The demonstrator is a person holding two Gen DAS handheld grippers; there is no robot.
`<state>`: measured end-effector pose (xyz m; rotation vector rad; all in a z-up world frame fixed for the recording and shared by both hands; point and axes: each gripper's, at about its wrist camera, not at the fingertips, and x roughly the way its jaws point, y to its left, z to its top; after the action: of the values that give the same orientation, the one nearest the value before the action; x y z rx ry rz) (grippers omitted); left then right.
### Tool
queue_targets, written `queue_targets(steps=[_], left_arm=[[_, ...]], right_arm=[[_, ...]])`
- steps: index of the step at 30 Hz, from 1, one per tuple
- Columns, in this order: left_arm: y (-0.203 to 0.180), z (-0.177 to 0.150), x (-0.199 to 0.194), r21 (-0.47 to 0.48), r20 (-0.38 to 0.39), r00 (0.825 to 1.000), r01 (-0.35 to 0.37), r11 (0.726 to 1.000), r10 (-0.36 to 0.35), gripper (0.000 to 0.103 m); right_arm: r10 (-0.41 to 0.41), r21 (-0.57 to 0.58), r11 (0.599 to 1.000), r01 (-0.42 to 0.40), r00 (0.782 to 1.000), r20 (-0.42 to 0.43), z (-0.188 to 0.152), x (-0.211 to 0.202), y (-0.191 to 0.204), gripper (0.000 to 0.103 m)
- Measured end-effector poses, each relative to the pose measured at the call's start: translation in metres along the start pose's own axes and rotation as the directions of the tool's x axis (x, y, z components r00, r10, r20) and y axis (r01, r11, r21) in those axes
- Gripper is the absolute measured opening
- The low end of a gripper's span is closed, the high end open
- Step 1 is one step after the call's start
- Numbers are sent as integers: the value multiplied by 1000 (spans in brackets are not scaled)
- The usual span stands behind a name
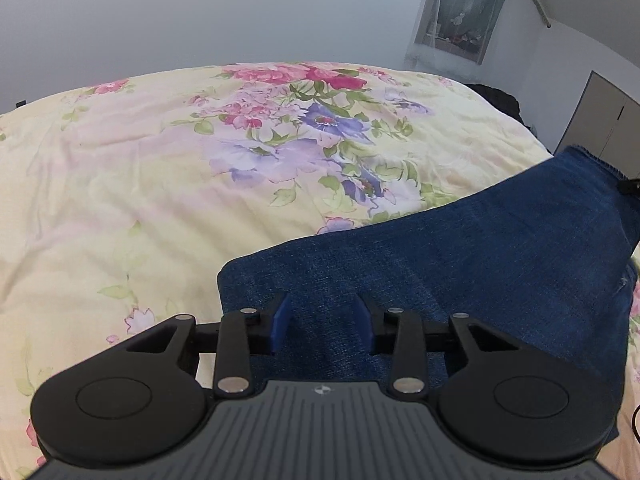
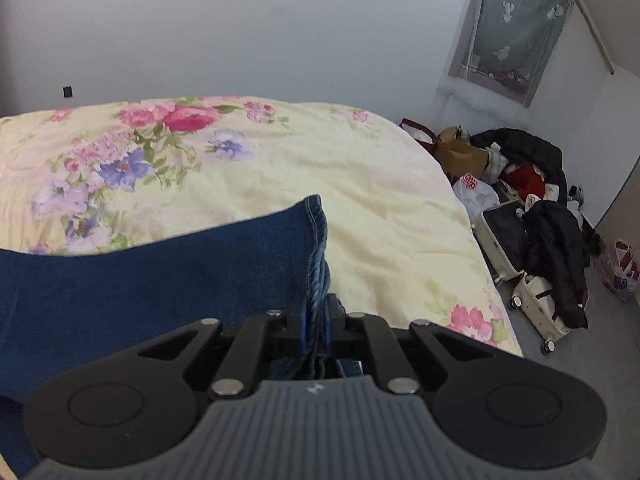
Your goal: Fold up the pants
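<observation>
Pale walls close in a bedroom where a bed [image 1: 120, 200] takes up most of the view, covered by a cream bedspread [image 2: 380, 200] printed with pink and purple flowers; dark blue denim pants [image 1: 460, 248] lie on that bedspread at the near side, spread flat as a broad band running across it; one stitched hem end [image 2: 316, 216] of the pants reaches toward the middle of the bedspread, with the seam edge bunched below it.

Over the pants, the left gripper [image 1: 325, 326] hangs with its two blue-padded fingers [image 1: 281, 322] standing apart, the denim lying under and between them; the pads do not press on the cloth, so it holds nothing. At the bunched seam edge of the pants, the right gripper [image 2: 316, 330] has its jaws drawn tight together with a fold of denim pinched between them.

Beyond the bed, a curtained window [image 2: 512, 36] sits in the far wall; on the floor beside the bed lies a heap of dark jackets [image 2: 556, 240], an open pale suitcase [image 2: 500, 240], a brown paper bag [image 2: 460, 152] and plastic bags [image 2: 618, 268].
</observation>
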<state>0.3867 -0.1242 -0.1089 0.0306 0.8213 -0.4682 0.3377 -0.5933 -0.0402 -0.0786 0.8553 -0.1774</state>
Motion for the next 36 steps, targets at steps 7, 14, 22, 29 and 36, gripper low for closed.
queue_targets(steps=[7,14,22,29,36], left_arm=[[1,-1,5,-30,19,1000,15,999,-15,43],[11,-2,-13,-119,44,999,24,993,-19,45],[21,-26,-30,-224,54,998,-10,975,23,48],[27,-34,-45,-283,61,997,-25,959,44,48],[20,-16,-41,-181,87,995,-25,983,41,36]], right_arm=[[-61,10,998,62,994,-96,-37,65,-9,0],[-30,221,974,51,995,-96,-39,57,-45,17],[188,631,763,-138,982,-11,-91,7,-95,49],[227,789,591,-167,973,36,-122,41,-85,16],[32,476,878,-46,999,39,-72,9,-48,2]])
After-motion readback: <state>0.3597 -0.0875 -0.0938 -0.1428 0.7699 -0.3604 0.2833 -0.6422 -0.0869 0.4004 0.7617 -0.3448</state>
